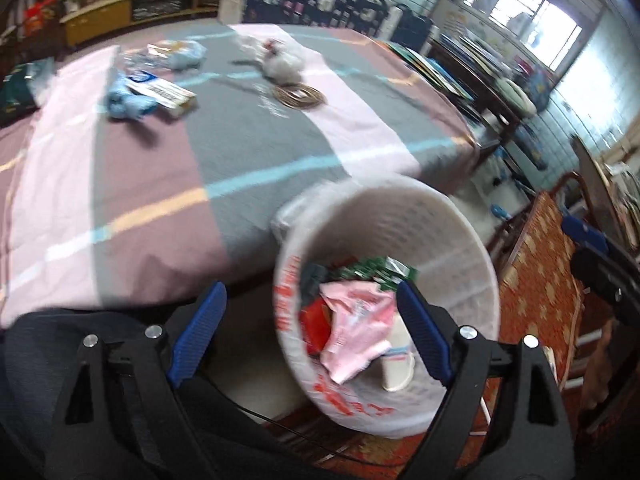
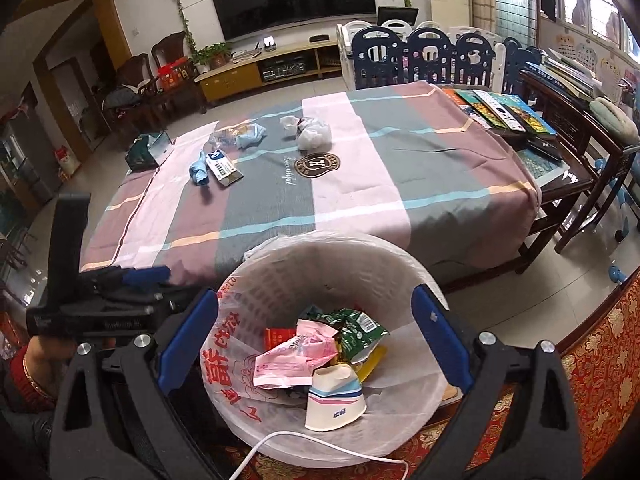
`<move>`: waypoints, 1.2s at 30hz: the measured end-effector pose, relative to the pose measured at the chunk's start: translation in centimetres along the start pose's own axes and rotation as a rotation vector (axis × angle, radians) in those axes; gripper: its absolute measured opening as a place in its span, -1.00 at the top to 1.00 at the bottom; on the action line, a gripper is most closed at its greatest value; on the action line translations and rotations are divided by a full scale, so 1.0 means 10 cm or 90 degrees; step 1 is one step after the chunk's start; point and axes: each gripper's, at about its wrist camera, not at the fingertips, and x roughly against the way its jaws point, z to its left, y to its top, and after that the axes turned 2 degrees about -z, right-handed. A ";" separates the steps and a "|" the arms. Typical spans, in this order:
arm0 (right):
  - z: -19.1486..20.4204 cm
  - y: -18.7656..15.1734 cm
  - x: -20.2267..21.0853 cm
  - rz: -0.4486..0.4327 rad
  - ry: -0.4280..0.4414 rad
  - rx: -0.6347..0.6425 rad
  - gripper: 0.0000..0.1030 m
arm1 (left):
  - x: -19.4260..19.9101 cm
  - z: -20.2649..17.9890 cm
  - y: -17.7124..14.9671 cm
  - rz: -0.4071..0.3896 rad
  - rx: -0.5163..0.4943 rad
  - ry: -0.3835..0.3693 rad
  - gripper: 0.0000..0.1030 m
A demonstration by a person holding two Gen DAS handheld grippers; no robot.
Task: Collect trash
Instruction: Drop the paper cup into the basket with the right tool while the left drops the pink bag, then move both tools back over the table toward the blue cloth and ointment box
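- Fingers of the right gripper (image 2: 314,340) stand spread and empty at the bottom of the right wrist view, over the waste basket (image 2: 280,268); the left gripper (image 1: 312,332) is likewise released, holding nothing.
- Basket contents, lower centre: a pink wrapper (image 2: 294,360), a green packet (image 2: 360,332) and a paper cup (image 2: 334,404), all light.
- Remaining trash lies on the striped table cloth (image 2: 400,184), well apart from the basket, toward the upper left.
- A crumpled blue glove (image 2: 199,172) touches a flat carton (image 2: 224,168): the glove is probably soft and limp, so pinch a raised fold; the carton is stiffer, so grip across an edge.
- Farthest, a clear wrapper pile (image 2: 240,136) and a white plastic bag (image 2: 312,132): likely slippery and weightless, best taken at a bunched knot.
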 end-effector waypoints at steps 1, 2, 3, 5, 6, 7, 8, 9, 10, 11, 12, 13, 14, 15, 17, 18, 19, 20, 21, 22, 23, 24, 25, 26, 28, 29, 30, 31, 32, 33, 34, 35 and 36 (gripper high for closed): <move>0.04 0.00 -0.02 0.002 0.004 0.004 -0.85 | 0.03 0.06 0.01 -0.010 0.008 0.014 -0.78; 0.08 0.01 -0.04 0.004 0.006 0.008 -0.85 | 0.07 0.13 0.03 -0.019 0.016 0.027 -0.78; 0.12 0.02 -0.07 0.006 0.008 0.014 -0.85 | 0.11 0.20 0.05 -0.031 0.027 0.043 -0.79; 0.20 0.03 -0.12 0.009 0.011 0.022 -0.85 | 0.17 0.32 0.08 -0.046 0.042 0.066 -0.79; 0.21 0.05 -0.14 0.010 0.013 0.024 -0.85 | 0.20 0.39 0.10 -0.055 0.050 0.079 -0.80; 0.25 0.05 -0.17 0.012 0.016 0.025 -0.85 | 0.23 0.45 0.10 -0.063 0.057 0.091 -0.80; 0.28 0.06 -0.21 0.014 0.019 0.025 -0.85 | 0.26 0.52 0.12 -0.069 0.063 0.102 -0.81; 0.31 0.08 -0.25 0.016 0.022 0.025 -0.85 | 0.28 0.58 0.12 -0.076 0.069 0.114 -0.81; 0.35 0.09 -0.29 0.018 0.025 0.025 -0.85 | 0.31 0.65 0.13 -0.083 0.075 0.125 -0.82; 0.38 0.11 -0.33 0.019 0.028 0.025 -0.85 | 0.34 0.71 0.14 -0.089 0.081 0.134 -0.83; 0.41 0.13 -0.37 0.021 0.031 0.024 -0.85 | 0.36 0.78 0.15 -0.095 0.087 0.144 -0.83; 0.46 0.16 -0.42 0.024 0.036 0.026 -0.85 | 0.37 0.83 0.14 -0.098 0.093 0.151 -0.83; 0.50 0.18 -0.46 0.026 0.039 0.029 -0.85 | 0.39 0.89 0.14 -0.102 0.101 0.158 -0.84; 0.55 0.21 -0.49 0.026 0.042 0.032 -0.85 | 0.41 0.96 0.14 -0.106 0.109 0.164 -0.84; 0.65 0.26 -0.57 0.025 0.049 0.039 -0.85 | 0.44 1.09 0.12 -0.115 0.126 0.173 -0.84; 0.70 0.28 -0.60 0.025 0.053 0.042 -0.85 | 0.45 1.16 0.12 -0.119 0.135 0.178 -0.85; 0.75 0.31 -0.65 0.025 0.056 0.045 -0.85 | 0.46 1.22 0.11 -0.122 0.143 0.183 -0.85; 0.79 0.34 -0.69 0.025 0.058 0.047 -0.85 | 0.47 1.28 0.11 -0.124 0.150 0.189 -0.85; 0.85 0.37 -0.73 0.024 0.060 0.050 -0.85 | 0.48 1.34 0.10 -0.126 0.157 0.195 -0.85; 0.90 0.40 -0.77 0.023 0.062 0.052 -0.85 | 0.50 1.42 0.09 -0.128 0.167 0.203 -0.85; 0.95 0.42 -0.81 0.022 0.064 0.054 -0.85 | 0.51 1.47 0.08 -0.131 0.174 0.209 -0.85; 0.99 0.44 -0.85 0.023 0.067 0.056 -0.85 | 0.53 1.54 0.08 -0.134 0.182 0.216 -0.85; 1.04 0.46 -0.89 0.024 0.070 0.058 -0.85 | 0.55 1.60 0.06 -0.138 0.190 0.224 -0.85; 1.09 0.49 -0.92 0.025 0.074 0.060 -0.85 | 0.56 1.65 0.06 -0.140 0.196 0.231 -0.85; 1.18 0.52 -0.97 0.025 0.082 0.065 -0.85 | 0.60 1.74 0.04 -0.150 0.205 0.244 -0.85; 1.21 0.53 -0.98 0.026 0.084 0.068 -0.85 | 0.62 1.78 0.04 -0.155 0.206 0.251 -0.85; 1.25 0.54 -1.00 0.026 0.085 0.072 -0.85 | 0.64 1.81 0.04 -0.159 0.205 0.259 -0.86; 1.28 0.55 -1.02 0.026 0.084 0.075 -0.85 | 0.66 1.83 0.03 -0.164 0.204 0.269 -0.86; 1.30 0.55 -1.04 0.026 0.083 0.077 -0.85 | 0.67 1.85 0.04 -0.166 0.202 0.275 -0.86; 1.32 0.56 -1.06 0.026 0.083 0.078 -0.85 | 0.68 1.88 0.06 -0.170 0.200 0.280 -0.86; 1.33 0.56 -1.07 0.026 0.082 0.078 -0.85 | 0.69 1.90 0.08 -0.172 0.198 0.282 -0.86; 1.34 0.57 -1.09 0.026 0.081 0.078 -0.85 | 0.69 1.91 0.11 -0.174 0.196 0.285 -0.86; 1.34 0.58 -1.10 0.025 0.079 0.077 -0.85 | 0.69 1.94 0.15 -0.177 0.193 0.288 -0.86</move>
